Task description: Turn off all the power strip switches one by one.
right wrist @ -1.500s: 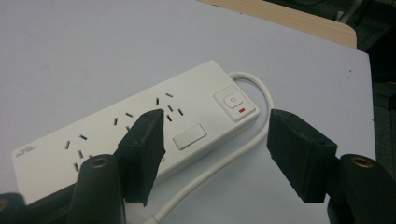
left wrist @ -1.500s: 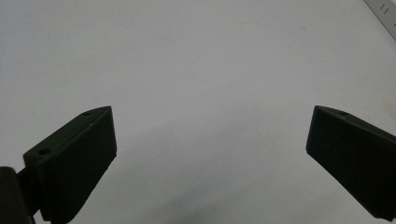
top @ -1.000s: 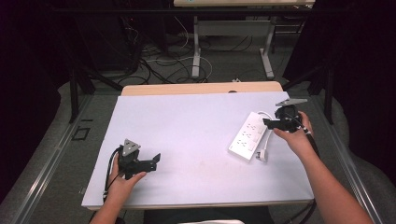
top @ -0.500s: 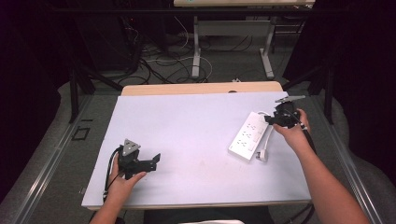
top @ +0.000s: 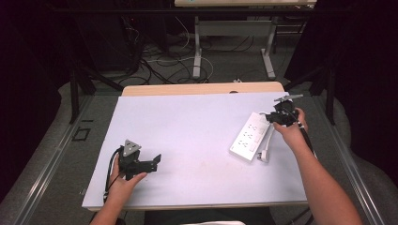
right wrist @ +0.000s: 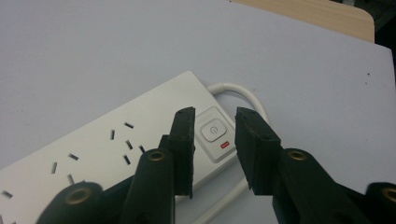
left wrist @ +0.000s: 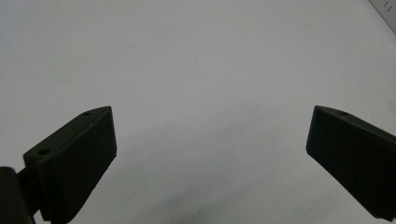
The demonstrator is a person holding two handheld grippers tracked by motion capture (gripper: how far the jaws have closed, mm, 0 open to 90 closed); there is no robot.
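My right tool (top: pixel 276 116) hangs over the far end of the white power strip (top: pixel 249 135), which lies at an angle on the right side of the pale tabletop (top: pixel 187 126), its near end pointing toward the middle and its far end toward the right rear corner. In the right gripper view the two black jaws stand a narrow gap apart, clamped on nothing, and between their tips I see the strip's power button (right wrist: pixel 214 131), a rounded white square with a small red mark just below it. The jaws frame that switch end; whether either tip touches the casing I cannot tell. The strip's white cable (right wrist: pixel 237 91) loops out from that same end and curls back along the strip's right edge, and in the high view its white plug (top: pixel 264 156) rests on the tabletop just beside the strip's near corner. Rows of socket slots run along the strip's top face toward its near end. My left tool (top: pixel 149 164) sits low over the front left part of the tabletop, well apart from the strip, its jaws spread wide with only bare surface between them, holding nothing. My left hand (top: pixel 123 180) grips it from behind.
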